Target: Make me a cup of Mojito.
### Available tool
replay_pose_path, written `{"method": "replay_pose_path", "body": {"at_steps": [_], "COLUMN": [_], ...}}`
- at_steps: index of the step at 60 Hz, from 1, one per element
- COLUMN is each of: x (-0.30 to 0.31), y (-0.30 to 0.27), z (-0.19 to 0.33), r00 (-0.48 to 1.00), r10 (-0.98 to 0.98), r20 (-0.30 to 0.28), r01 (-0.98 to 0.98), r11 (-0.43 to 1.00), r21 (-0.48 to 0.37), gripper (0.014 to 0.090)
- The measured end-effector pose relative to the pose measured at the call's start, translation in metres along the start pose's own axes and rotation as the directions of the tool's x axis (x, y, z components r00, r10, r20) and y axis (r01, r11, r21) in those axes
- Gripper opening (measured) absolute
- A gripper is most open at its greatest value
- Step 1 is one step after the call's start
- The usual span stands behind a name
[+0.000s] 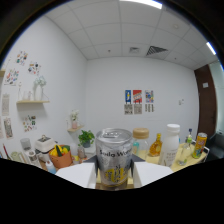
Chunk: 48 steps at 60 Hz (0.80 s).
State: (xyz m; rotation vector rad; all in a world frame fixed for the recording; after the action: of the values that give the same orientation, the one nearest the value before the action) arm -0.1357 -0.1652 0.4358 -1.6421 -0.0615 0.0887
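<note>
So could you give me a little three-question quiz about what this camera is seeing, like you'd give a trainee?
1. True or false: the soda water can sits between the jaws of the gripper.
2. Multiple choice: what stands just to one side of the can, further back? A) a green potted plant B) a kettle C) a toaster
3. Fill the blank: the bottle beyond the can, among the other drinks on the table, has a ____ cap.

Key: 1 true; the jaws appear to press on its sides. 2 A. 3 white.
</note>
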Motion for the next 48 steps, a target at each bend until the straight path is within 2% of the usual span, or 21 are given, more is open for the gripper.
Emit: {"method": "replay_pose_path", "body": {"at_steps": [5,21,29,38,48], "x": [0.011,0.058,0.074,0.085,0.085], "y": [0.016,0.174,0.239,0.269,0.259], "z": [-0.024,-0.055,-0.061,-0.063,-0.056], "r00": [1.0,0.999,0.997,0.979,0.842], "r10": [0.028,0.027,0.064,0.189,0.537], "r20": [0.006,-0.039,-0.051,-0.07,-0.05], "r01": [-0.029,-0.035,-0.075,-0.201,-0.535], "r11": [0.999,0.98,0.964,0.944,0.818], "r21": [0.018,-0.195,-0.257,-0.262,-0.214], "gripper": [0.0502,0.0502,0.0503,0.0504,0.0502]}}
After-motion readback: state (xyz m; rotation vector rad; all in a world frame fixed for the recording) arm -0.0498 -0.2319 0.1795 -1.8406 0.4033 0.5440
